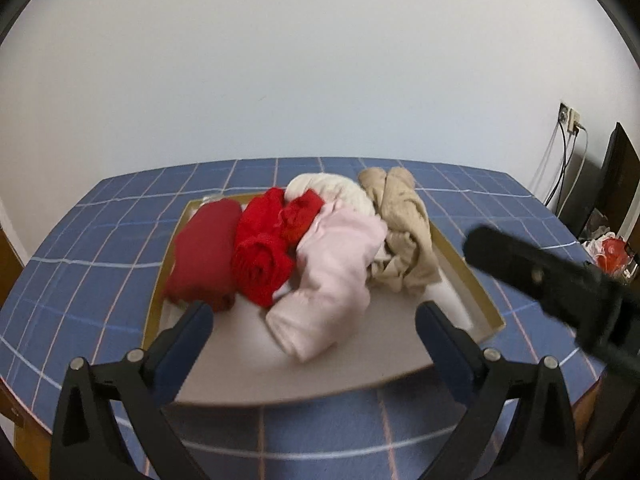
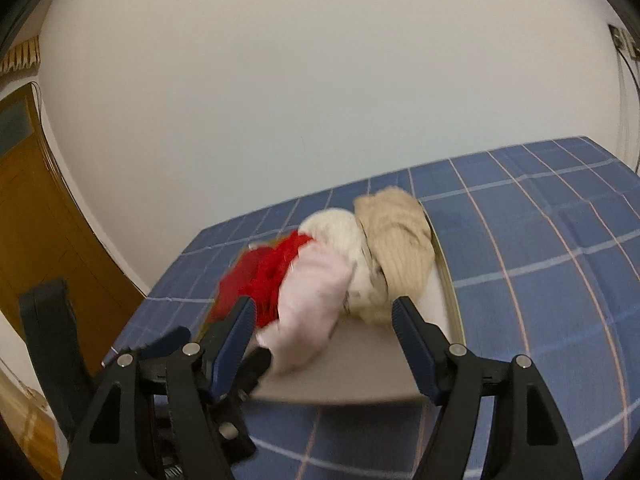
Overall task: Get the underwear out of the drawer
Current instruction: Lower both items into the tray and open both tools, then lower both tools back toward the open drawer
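Two grippers of mine hang over a table (image 1: 100, 240) spread with a blue checked cloth that reaches back to a pale wall. On that cloth sits the drawer (image 1: 472, 284), a shallow cardboard-brown tray with a pale floor, its near part bare and its far part heaped with underwear. From left to right in the left wrist view the pile runs: a dark red folded piece (image 1: 204, 252) against the left wall, a bright red rolled piece (image 1: 264, 260) touching it, a pale pink bundle (image 1: 328, 280) sprawling toward the near bare floor, a cream piece (image 1: 332, 188) behind the pink one, and a beige ribbed piece (image 1: 404, 232) at the right end. All of it lies inside the drawer. My left gripper (image 1: 314, 316) stands released, its blue-padded fingers spread wide with nothing between them, hovering at the drawer's near edge. My right gripper (image 2: 324, 316) is also released and grasps nothing; its fingers frame the pink bundle from a little way off, not touching it. Off the table's right side, cables (image 1: 564, 160) hang from a wall socket.
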